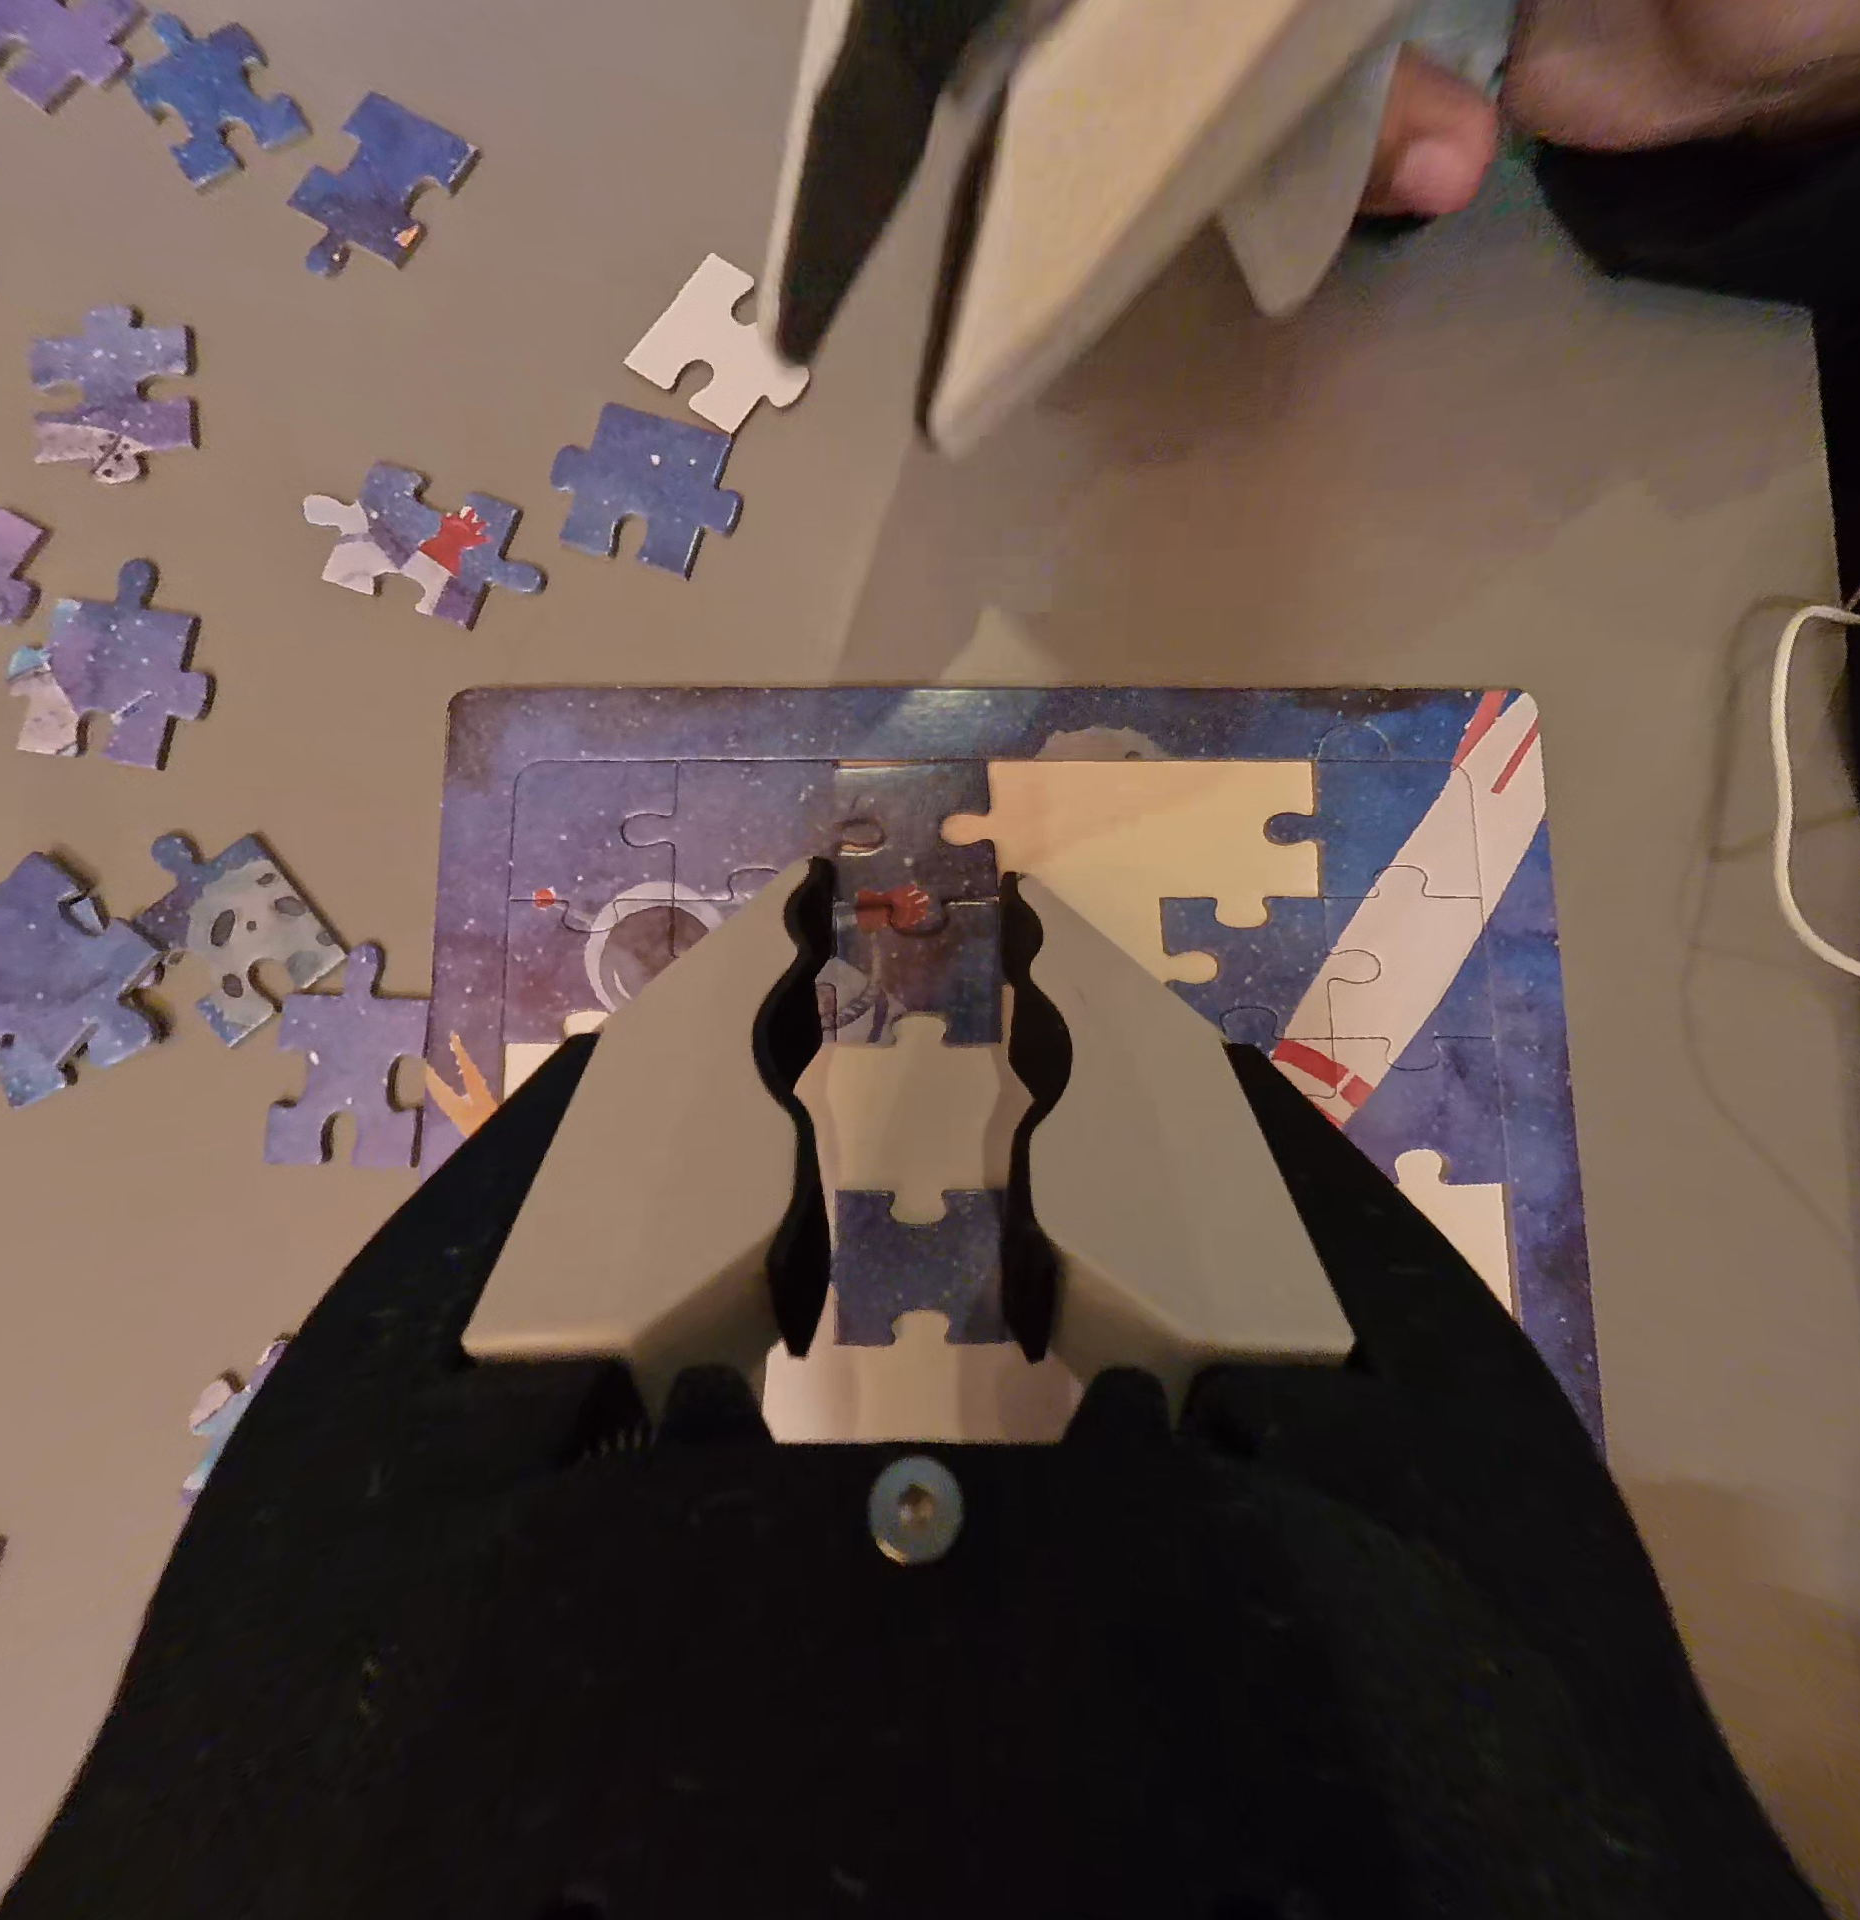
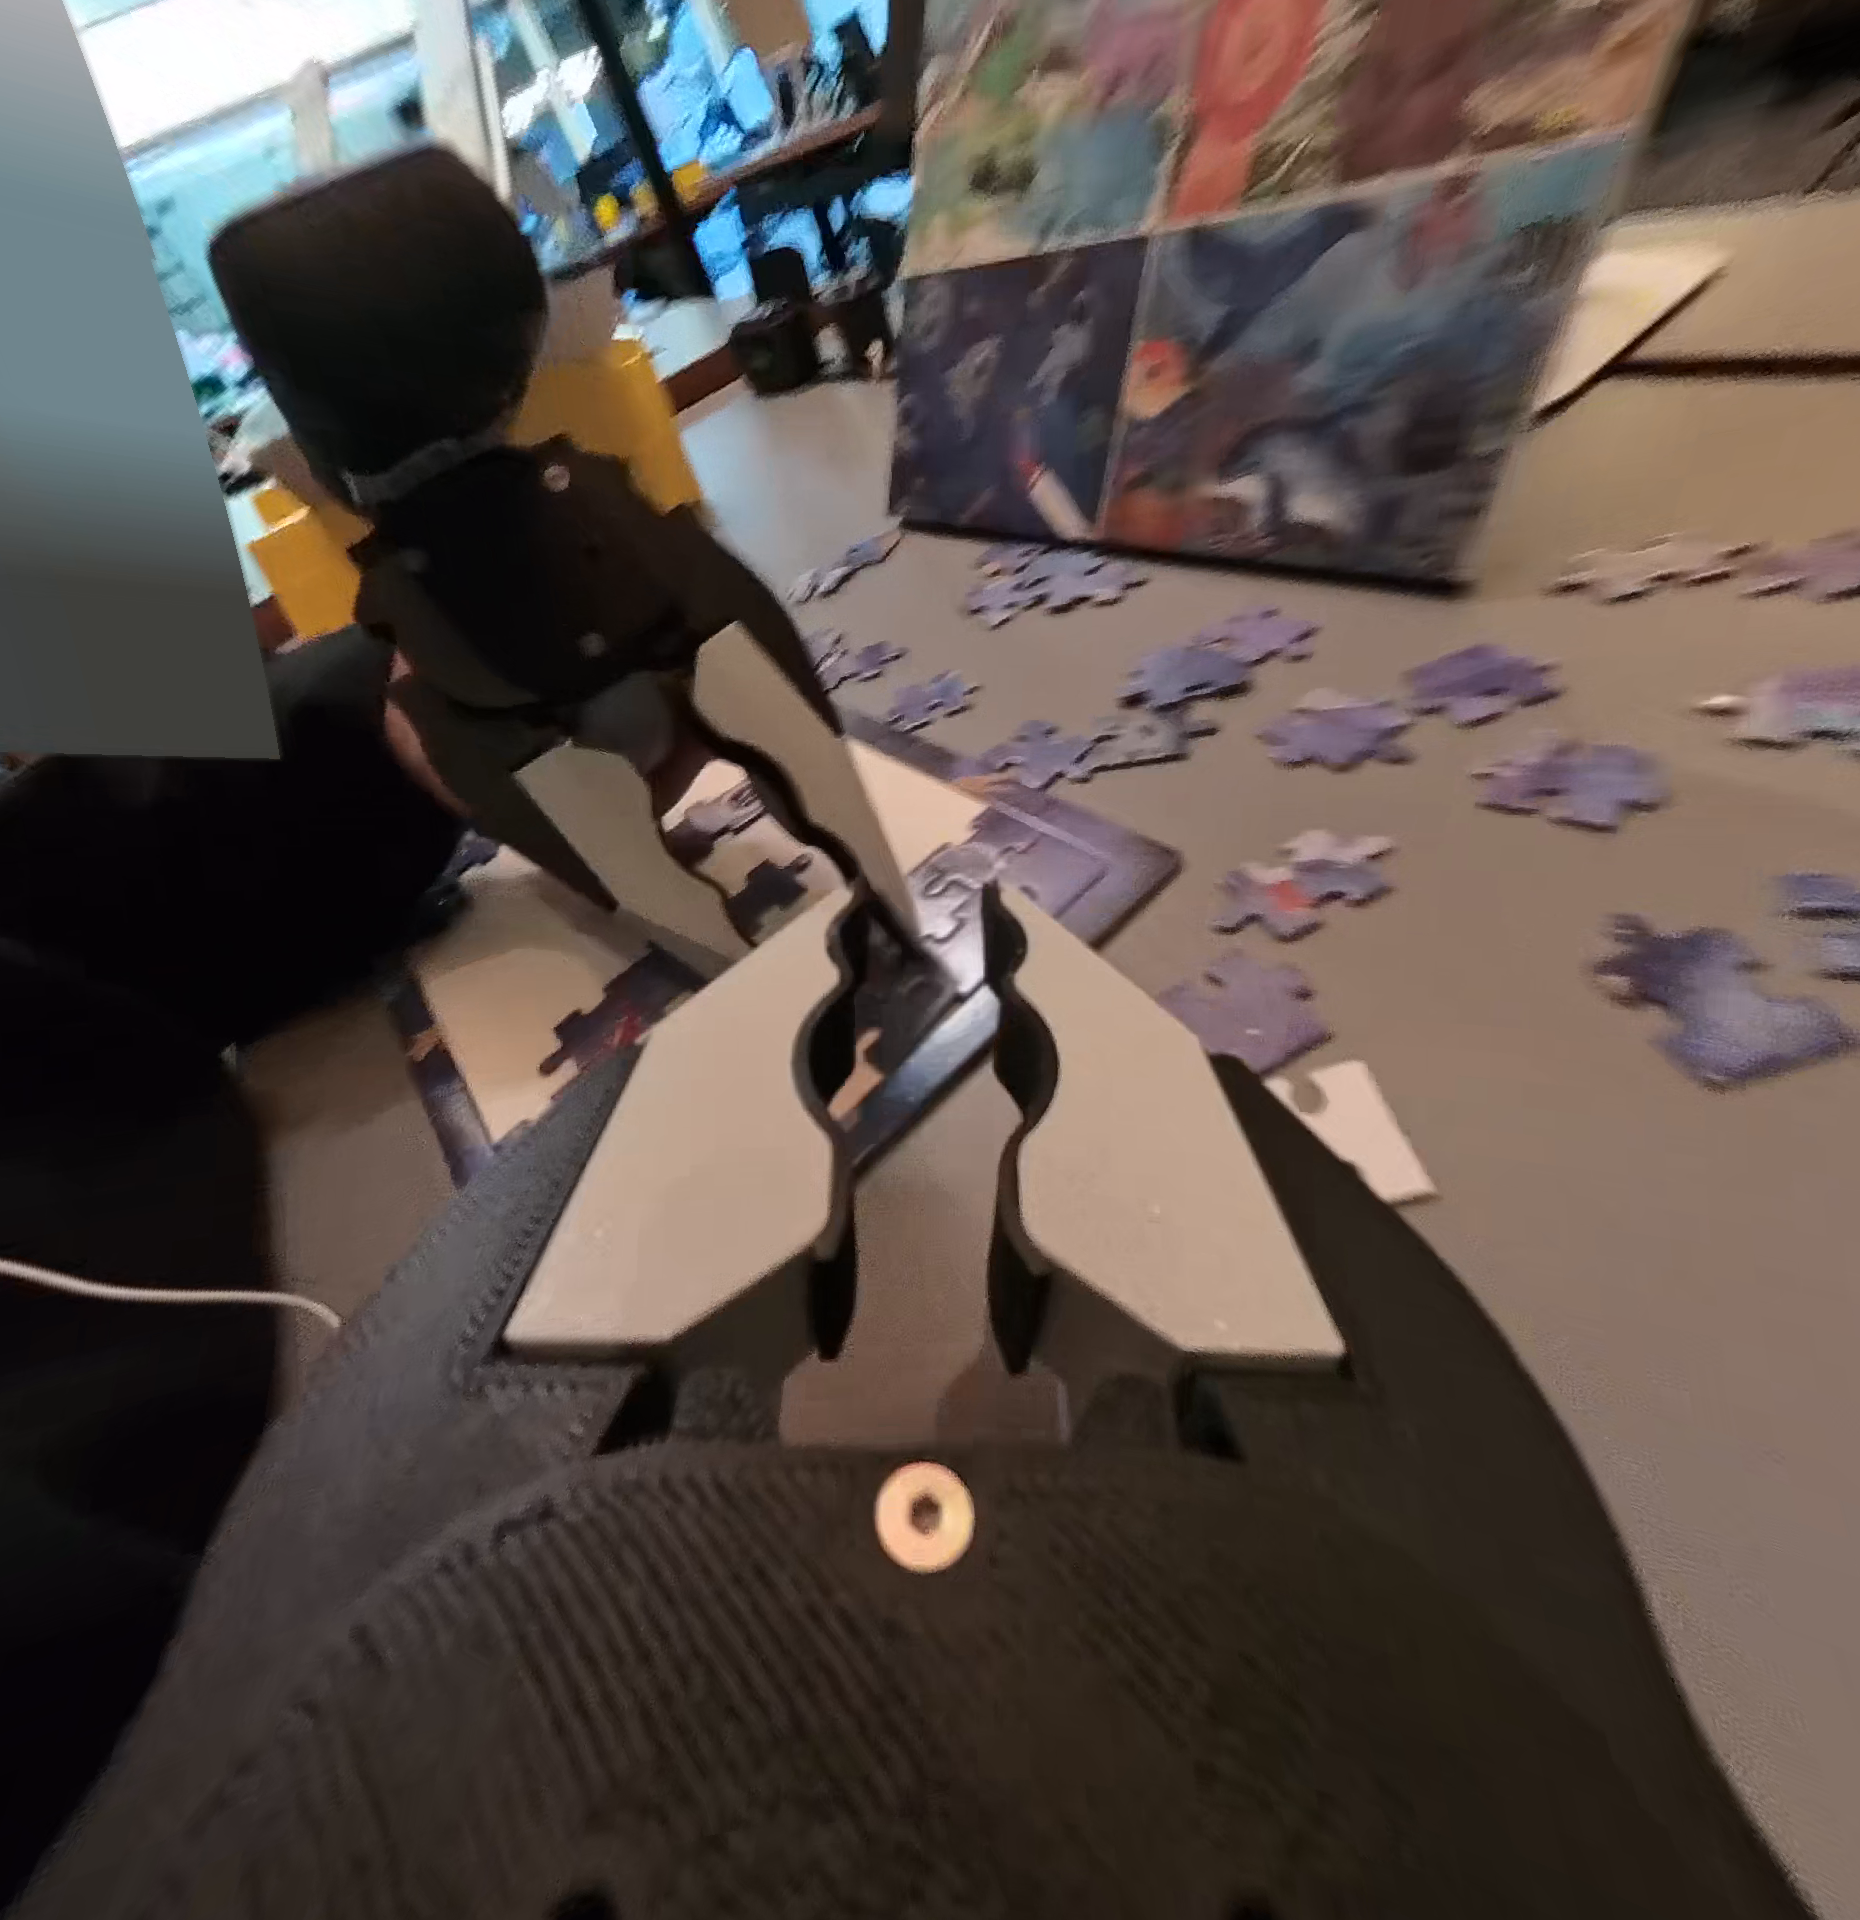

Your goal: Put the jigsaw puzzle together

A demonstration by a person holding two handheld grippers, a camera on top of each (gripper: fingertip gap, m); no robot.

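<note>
My left gripper is open over a space-picture puzzle board. Its fingertips stand either side of fitted pieces in the board's top rows, among them a piece with a red glove. Nothing is clamped between its pads. It shows from the side in the right wrist view, fingers down at the board. Cream gaps show where the board has no pieces. My right gripper is open and empty. In the left wrist view it is blurred, beyond the board's far edge, over a face-down white piece.
Several loose blue and purple pieces lie left of the board on the grey table. A colourful picture box stands behind them. A white cable and a dark sleeve are at the right. My right fingertips sit around 9 centimetres from my left ones.
</note>
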